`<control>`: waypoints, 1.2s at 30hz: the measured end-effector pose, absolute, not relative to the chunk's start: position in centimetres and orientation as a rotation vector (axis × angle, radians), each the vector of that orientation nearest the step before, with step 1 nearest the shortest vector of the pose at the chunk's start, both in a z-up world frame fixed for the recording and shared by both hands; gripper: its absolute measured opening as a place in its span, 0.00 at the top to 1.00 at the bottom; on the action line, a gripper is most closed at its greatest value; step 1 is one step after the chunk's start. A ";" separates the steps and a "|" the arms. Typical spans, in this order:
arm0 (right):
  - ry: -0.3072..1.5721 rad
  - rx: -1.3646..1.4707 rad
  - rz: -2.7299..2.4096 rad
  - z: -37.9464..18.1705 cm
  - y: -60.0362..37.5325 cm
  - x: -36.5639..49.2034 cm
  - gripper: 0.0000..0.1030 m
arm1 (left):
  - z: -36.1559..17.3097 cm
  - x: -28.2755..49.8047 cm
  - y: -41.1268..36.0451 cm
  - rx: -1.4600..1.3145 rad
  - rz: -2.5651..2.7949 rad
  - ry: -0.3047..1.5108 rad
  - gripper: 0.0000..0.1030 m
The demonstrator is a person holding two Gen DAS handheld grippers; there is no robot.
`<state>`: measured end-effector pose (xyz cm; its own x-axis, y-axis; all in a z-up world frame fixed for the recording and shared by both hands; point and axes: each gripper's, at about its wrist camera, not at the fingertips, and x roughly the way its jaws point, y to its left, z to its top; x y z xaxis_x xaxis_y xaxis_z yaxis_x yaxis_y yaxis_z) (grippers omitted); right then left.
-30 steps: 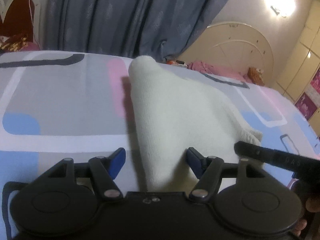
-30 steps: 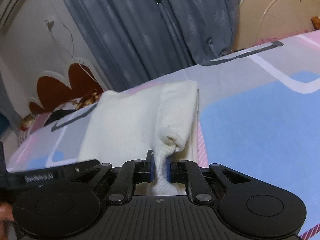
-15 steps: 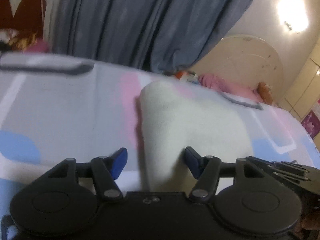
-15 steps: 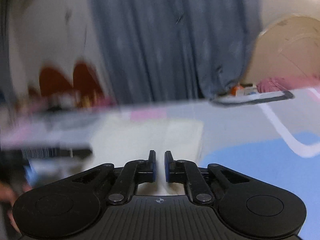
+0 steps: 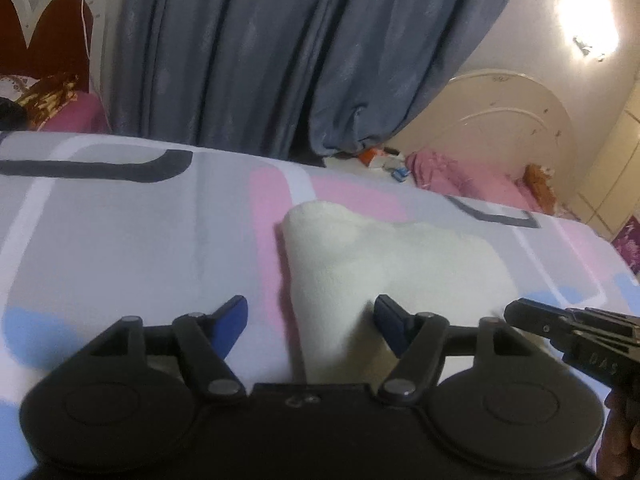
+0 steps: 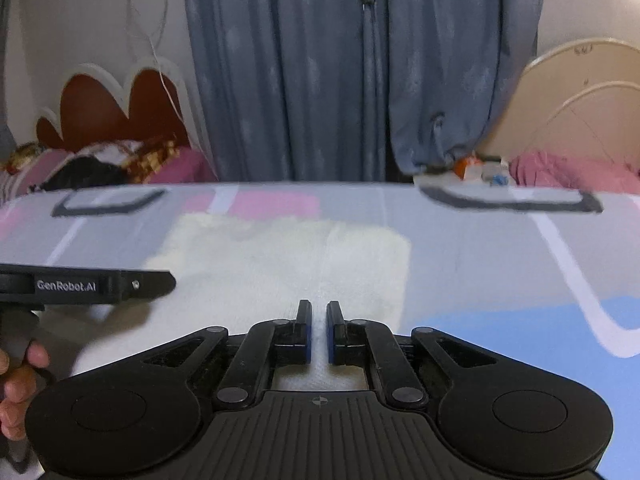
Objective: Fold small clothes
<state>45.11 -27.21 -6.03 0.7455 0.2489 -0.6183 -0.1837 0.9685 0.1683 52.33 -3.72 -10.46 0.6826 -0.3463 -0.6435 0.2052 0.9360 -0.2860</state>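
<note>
A cream cloth (image 6: 280, 256) lies folded flat on the bed (image 6: 500, 264), toward its far edge, on a sheet patterned in grey, pink, blue and white. In the left wrist view the same cloth (image 5: 384, 264) shows a rounded fold at its far left corner and runs down between the fingers of the left gripper (image 5: 310, 318). That gripper's jaws are opening: the blue pads stand wide apart, one over bare sheet, the other over the cloth, and neither presses on it. The right gripper (image 6: 319, 332) has its jaws drawn almost together with only a thin slit between them and nothing caught in it; the cloth's near edge lies beneath.

Beyond the bed's far edge hang blue-grey curtains (image 6: 360, 68). To their left stands a red headboard (image 6: 116, 112) with a white scalloped rim above pink bedding, to their right a cream arched headboard (image 5: 508, 120). A wall lamp (image 5: 584, 28) glares in the upper right of the left wrist view. Small clutter sits on a surface below the curtains, too blurred to identify.
</note>
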 end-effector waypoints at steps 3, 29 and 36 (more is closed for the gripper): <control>0.681 0.113 0.279 -5.2 -27.6 41.9 0.95 | -10.7 48.7 -3.7 -0.180 -0.341 0.745 0.34; 0.714 0.158 0.145 -5.9 -27.1 28.8 0.55 | -12.5 37.8 -3.8 -0.049 -0.285 0.759 0.22; 0.805 0.179 0.160 -7.5 -27.1 29.0 0.52 | -12.9 37.8 -3.6 -0.032 -0.290 0.757 0.20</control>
